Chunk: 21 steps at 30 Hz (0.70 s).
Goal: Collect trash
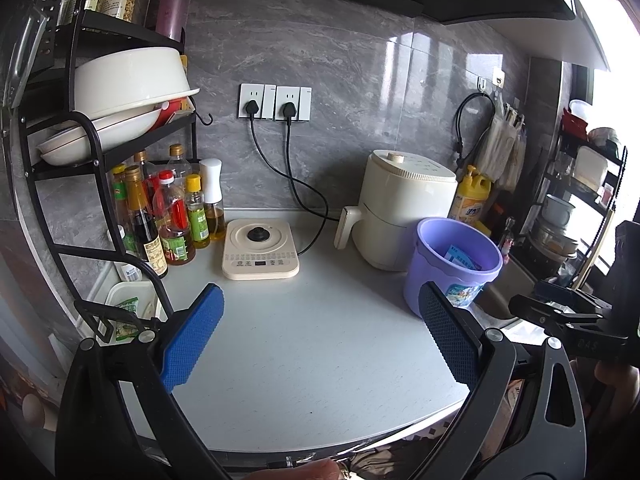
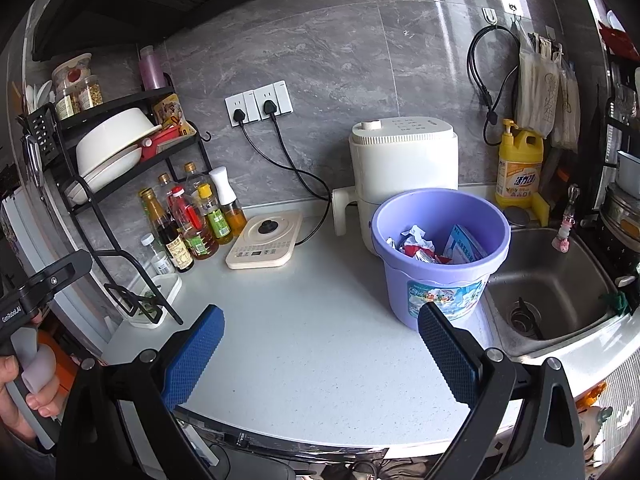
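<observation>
A: How far along did the collecting look at that moment?

B: Nearly done, by my reading. The purple bucket (image 2: 440, 256) stood toward the right end of the counter (image 2: 312, 344), just in front of the cream appliance (image 2: 402, 168) and right beside the sink (image 2: 548, 292). Inside it lay crumpled wrappers (image 2: 416, 244) in red and white, plus a blue and white packet (image 2: 464, 246) leaning against the far wall.

A: And the grippers?

B: The right gripper (image 2: 320, 356) hung over the front edge of the counter with its blue pads spread wide and nothing between them. The left gripper (image 1: 320, 336) was the same: spread, empty, held over the front edge, with the bucket just past its right finger.

A: Anything left lying loose on the counter?

B: The open middle stretch was bare in both views. Along the back edge I saw only things that belong there: the cream induction plate (image 1: 261, 250), the cluster of sauce bottles (image 1: 168, 216) under the black rack (image 1: 100, 148), and the yellow detergent bottle (image 2: 519, 166) behind the sink.

A: What about the left corner?

B: A small white tray (image 1: 132, 308) sat there with a green packet (image 1: 127, 314) in it. I could not tell whether that was trash or stored seasoning. If it counted as trash, it was the one piece remaining; otherwise I would have judged the job finished.
</observation>
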### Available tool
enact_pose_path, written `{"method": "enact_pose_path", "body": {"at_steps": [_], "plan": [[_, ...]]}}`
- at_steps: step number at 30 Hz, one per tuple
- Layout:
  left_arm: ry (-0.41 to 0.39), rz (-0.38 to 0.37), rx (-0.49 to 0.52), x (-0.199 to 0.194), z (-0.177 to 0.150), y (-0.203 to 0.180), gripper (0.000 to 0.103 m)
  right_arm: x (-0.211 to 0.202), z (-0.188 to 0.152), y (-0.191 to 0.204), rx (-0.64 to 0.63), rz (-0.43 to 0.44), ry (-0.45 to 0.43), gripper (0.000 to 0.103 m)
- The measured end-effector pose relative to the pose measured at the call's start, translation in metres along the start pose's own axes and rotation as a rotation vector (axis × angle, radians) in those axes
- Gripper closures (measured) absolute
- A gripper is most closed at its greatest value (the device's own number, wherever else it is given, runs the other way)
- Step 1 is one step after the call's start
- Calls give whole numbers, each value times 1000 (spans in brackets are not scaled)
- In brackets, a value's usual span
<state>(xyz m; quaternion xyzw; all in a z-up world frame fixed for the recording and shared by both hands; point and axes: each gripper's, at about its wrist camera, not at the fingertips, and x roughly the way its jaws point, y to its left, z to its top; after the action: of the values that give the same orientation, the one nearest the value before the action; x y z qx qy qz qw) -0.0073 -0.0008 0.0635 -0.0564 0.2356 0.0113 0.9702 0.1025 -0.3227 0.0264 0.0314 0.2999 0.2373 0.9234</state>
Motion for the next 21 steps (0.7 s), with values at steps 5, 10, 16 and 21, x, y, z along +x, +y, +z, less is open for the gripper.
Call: {"method": "enact_pose_path", "body": {"at_steps": [5, 10, 16, 21], "plan": [[-3, -1, -3, -2, 1, 4, 6, 1, -1, 4, 0, 6, 0, 8], [-2, -12, -6, -1, 1, 5, 6, 1, -1, 8, -3, 6, -2, 8], [-24, -23, -6, 1, 5, 2, 6, -2, -1, 7, -11, -8, -5, 8], [-10, -48, -11, 11, 8, -1, 6, -7, 0, 3, -9, -33, -11, 8]]}}
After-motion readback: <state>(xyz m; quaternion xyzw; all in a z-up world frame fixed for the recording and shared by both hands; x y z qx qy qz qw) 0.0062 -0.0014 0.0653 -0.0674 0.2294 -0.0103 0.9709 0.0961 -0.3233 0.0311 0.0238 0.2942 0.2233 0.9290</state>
